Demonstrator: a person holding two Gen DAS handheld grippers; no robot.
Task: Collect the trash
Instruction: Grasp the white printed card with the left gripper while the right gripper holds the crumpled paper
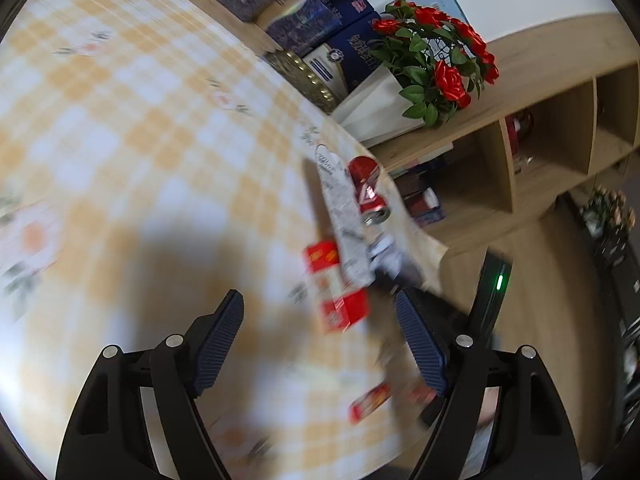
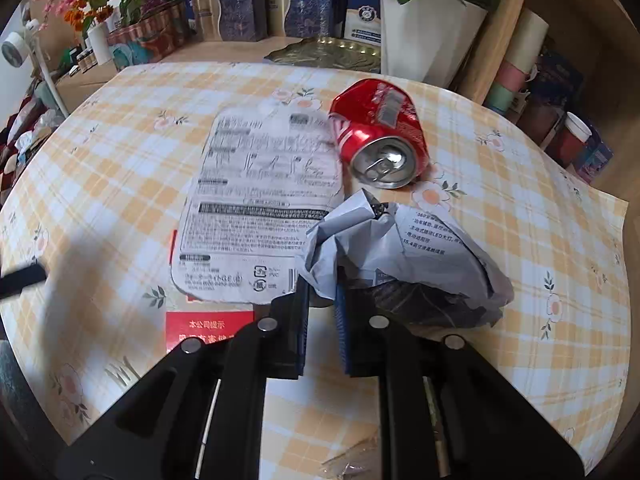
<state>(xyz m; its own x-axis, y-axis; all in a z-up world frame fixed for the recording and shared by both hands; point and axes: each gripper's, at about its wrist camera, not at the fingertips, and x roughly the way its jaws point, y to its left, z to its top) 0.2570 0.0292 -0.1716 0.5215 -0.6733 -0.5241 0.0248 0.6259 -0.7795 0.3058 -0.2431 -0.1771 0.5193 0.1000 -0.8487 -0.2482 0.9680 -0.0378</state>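
The right tool (image 2: 322,300) is closed on the near edge of the crumpled paper (image 2: 404,256); the left tool (image 1: 320,344) stands open with nothing between its fingers, over a red carton (image 1: 340,300) that lies blurred on the tabletop (image 2: 520,216); beyond the paper lie a flat printed label (image 2: 260,208) and a dented red can (image 2: 378,132), which touches the label's corner; the grip takes only a thin fold, so I think the paper may tear or slip out when lifted; the can may roll if it is bumped.
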